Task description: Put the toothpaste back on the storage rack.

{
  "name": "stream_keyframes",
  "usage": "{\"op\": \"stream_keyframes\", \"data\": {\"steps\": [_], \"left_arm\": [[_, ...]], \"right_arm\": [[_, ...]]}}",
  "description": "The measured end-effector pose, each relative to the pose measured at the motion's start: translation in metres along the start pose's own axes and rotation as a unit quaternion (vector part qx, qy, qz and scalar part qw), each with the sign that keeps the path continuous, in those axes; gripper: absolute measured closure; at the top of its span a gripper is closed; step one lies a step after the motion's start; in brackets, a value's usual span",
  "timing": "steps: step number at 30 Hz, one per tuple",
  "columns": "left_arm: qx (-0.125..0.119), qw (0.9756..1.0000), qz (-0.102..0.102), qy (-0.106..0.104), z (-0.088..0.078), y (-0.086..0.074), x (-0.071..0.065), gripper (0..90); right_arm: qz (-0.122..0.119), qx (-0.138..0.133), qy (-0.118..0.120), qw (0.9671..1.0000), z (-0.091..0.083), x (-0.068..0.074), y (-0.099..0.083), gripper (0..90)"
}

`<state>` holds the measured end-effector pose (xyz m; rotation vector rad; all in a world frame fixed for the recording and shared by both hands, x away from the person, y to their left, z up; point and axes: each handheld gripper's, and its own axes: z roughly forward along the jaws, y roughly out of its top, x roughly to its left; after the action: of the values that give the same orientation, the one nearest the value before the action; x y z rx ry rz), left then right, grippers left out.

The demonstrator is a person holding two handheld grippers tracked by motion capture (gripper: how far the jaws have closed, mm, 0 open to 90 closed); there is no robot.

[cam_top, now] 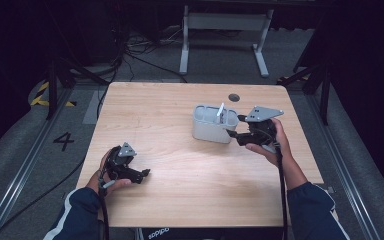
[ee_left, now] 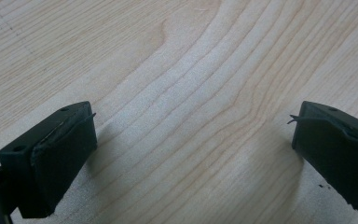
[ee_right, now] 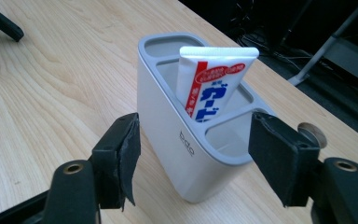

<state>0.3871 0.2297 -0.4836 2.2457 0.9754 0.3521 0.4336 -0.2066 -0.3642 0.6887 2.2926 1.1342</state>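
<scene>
A light grey holder point(cam_top: 211, 127) with several compartments stands right of the table's middle. A white toothpaste tube point(cam_top: 220, 113) with red and blue print stands upright in its middle compartment point(ee_right: 210, 88). My right gripper point(cam_top: 233, 129) is open at the holder's right end, and in the right gripper view its jaws sit on either side of the holder's near end point(ee_right: 186, 154) without touching it. My left gripper point(cam_top: 143, 173) is open low over the bare wood at the front left, with nothing between its jaws point(ee_left: 191, 126).
The wooden table point(cam_top: 180, 200) has a round grommet point(cam_top: 234, 97) behind the holder. A white desk frame point(cam_top: 225, 22) and cables lie on the floor beyond the far edge. My left gripper point(ee_right: 0, 21) shows far off in the right gripper view.
</scene>
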Motion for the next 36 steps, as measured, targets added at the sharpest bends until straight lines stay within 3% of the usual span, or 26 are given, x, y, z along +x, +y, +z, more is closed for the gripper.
{"op": "stream_keyframes", "data": {"steps": [19, 36], "left_arm": [[0.002, 1.0, -0.001, 0.0, 0.0, 0.0, 0.0, 0.1], [0.002, 1.0, -0.001, 0.0, 0.0, 0.0, 0.0, 0.1]], "right_arm": [[0.008, 0.025, -0.028, 0.9993, -0.026, -0.011, -0.038, 30.9], [0.004, 0.081, -0.052, 0.9954, -0.042, -0.013, -0.084, 29.0]]}}
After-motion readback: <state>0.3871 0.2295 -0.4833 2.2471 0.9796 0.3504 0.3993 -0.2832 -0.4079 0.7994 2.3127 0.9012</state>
